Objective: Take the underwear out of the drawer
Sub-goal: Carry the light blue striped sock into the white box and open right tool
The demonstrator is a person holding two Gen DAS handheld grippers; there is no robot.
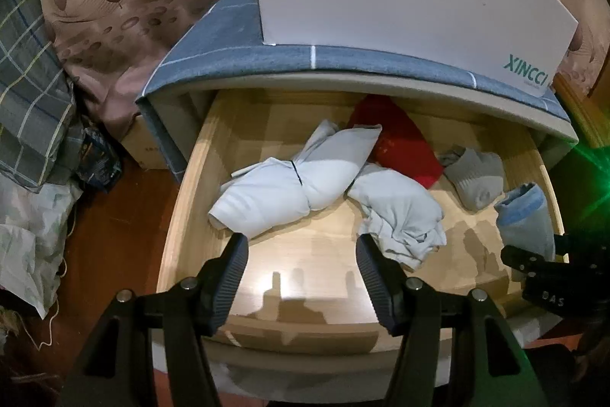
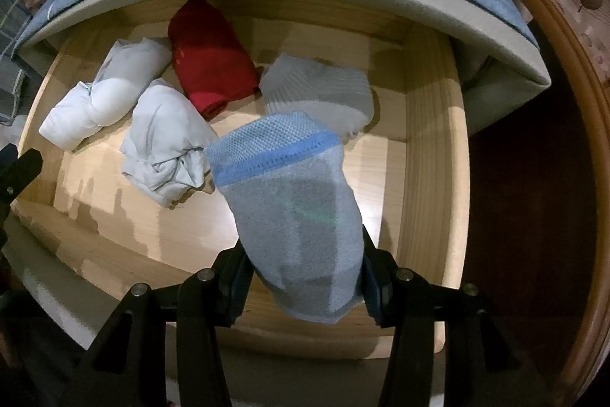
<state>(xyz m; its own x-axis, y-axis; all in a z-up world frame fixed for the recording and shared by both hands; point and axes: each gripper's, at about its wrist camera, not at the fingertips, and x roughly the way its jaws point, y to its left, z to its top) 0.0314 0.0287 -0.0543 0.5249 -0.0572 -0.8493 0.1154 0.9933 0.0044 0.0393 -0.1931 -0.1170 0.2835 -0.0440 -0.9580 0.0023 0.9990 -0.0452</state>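
Lifting blue-banded garment (image 2: 293,216) from drawer (image 2: 434,147), right gripper (image 2: 305,277) clamps it. Left gripper (image 1: 301,254) half-open, empty. Next: carry it clear.

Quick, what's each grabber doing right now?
Left gripper: open, holding nothing, above the drawer.
Right gripper: closed on a grey-blue sock.

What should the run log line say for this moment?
right gripper: shut on blue-grey garment, above drawer | left gripper: open, empty | in drawer: two white rolls, red roll, grey sock
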